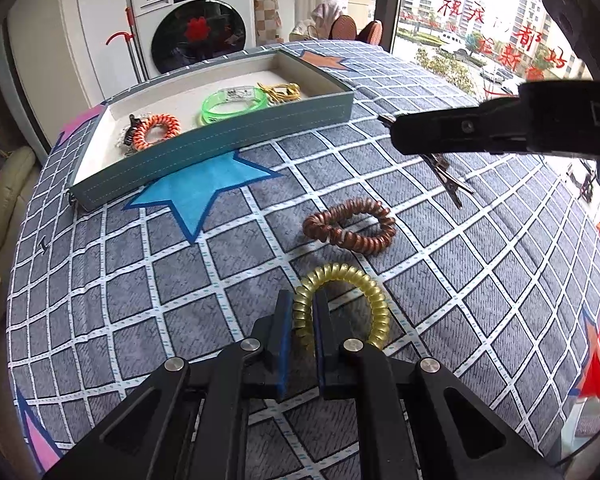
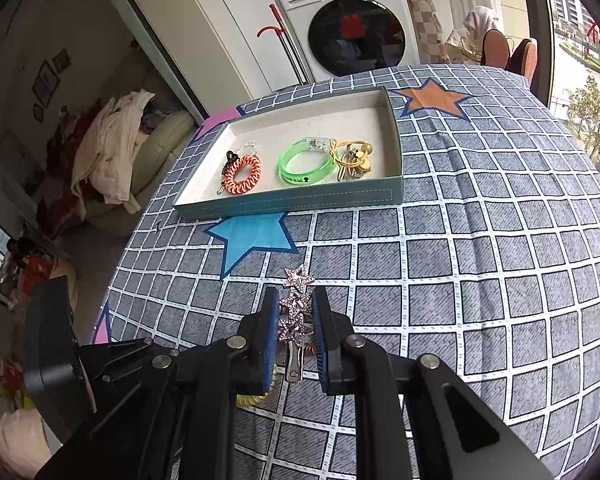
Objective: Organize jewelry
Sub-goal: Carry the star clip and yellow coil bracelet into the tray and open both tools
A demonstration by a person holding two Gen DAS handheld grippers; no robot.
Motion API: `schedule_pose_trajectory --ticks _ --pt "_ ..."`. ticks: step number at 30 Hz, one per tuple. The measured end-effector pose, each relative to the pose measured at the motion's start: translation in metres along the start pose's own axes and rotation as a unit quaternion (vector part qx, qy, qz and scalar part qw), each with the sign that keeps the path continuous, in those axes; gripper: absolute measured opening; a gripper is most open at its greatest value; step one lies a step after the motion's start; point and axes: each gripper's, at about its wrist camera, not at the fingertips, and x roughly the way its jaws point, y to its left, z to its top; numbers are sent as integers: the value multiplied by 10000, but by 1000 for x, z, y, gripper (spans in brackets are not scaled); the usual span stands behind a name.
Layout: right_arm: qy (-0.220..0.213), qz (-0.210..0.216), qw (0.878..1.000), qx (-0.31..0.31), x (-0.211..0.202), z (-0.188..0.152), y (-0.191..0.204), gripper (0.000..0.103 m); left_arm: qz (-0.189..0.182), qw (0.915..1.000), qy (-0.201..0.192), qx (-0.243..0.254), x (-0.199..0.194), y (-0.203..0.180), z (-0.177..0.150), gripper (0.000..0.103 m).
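Washing machine (image 2: 354, 24) at back, sofa (image 2: 156, 152) w/ clothes (image 2: 108, 156) — window (image 1: 472, 24)

Left gripper (image 1: 302, 320): fingers point forward and down toward the table, jaws narrowed, blue pads (image 1: 285, 344) on the inner faces. One side of the yellow coil hair tie (image 1: 342, 304) sits between the pads, pinched. Black linkage arms with silver pivot pins spread out behind the fingers.

Right gripper (image 2: 296, 320): jaws close together, pads either side of the star hair clip (image 2: 296, 308), which is held along its length, star end projecting forward past the fingertips. In the left wrist view this gripper (image 1: 396, 128) reaches in from the right, roughly level, above the tabletop, with the clip hanging below its tip.
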Motion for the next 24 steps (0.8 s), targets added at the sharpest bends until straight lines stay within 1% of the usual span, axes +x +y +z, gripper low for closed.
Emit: schedule_pose_trajectory --ticks 5,10,16,20,24 --pt "-126 35 9999 94 -3 6 -1 18 21 9996 -179 -196 -11 18 5 30" --pt "-305 -12 9994 148 -6 19 -1 18 85 9980 -406 -483 -21 44 20 30" --pt "-423 -59 9989 216 5 46 -2 18 282 9936 -688 -848 -22 85 52 30" --pt "-454 -167 9986 195 23 68 -2 18 518 9899 -901 -965 -16 107 79 30" --pt "-389 -289 9986 222 49 88 -5 18 716 9864 -973 -1114 -2 128 105 30"
